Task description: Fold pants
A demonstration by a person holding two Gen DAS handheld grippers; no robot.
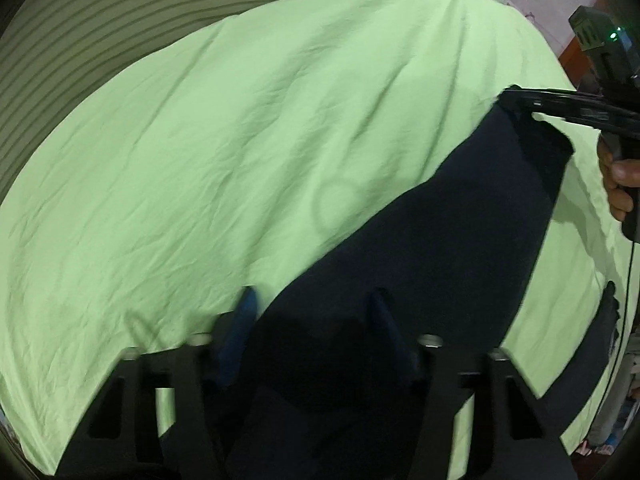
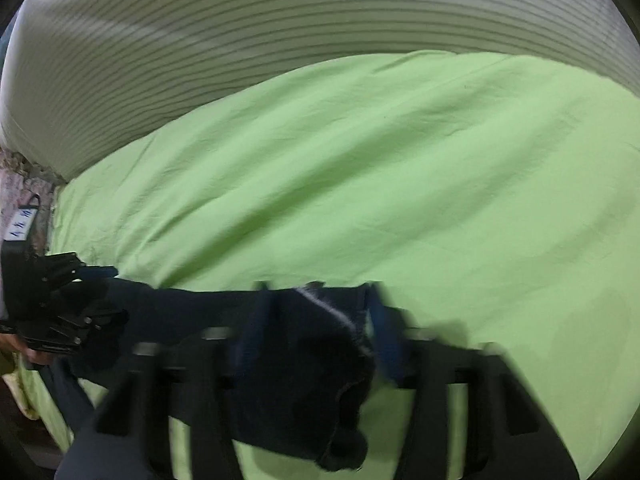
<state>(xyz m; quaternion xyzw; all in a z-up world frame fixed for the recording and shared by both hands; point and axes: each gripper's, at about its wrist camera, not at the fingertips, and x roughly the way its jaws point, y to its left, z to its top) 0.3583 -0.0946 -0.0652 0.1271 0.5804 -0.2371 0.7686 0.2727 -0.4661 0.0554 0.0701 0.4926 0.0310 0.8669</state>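
The dark navy pants hang stretched in the air between my two grippers, above a light green bed sheet. My left gripper is shut on one end of the pants, cloth bunched between its blue pads. My right gripper shows at the right of the left wrist view, shut on the other end. In the right wrist view my right gripper pinches the pants, whose edge with pale stitching folds over. My left gripper shows at the far left, holding the cloth.
The green sheet covers the bed. A white ribbed panel with dark stripes runs along the far side. The bed's edge and floor clutter lie at the right of the left wrist view.
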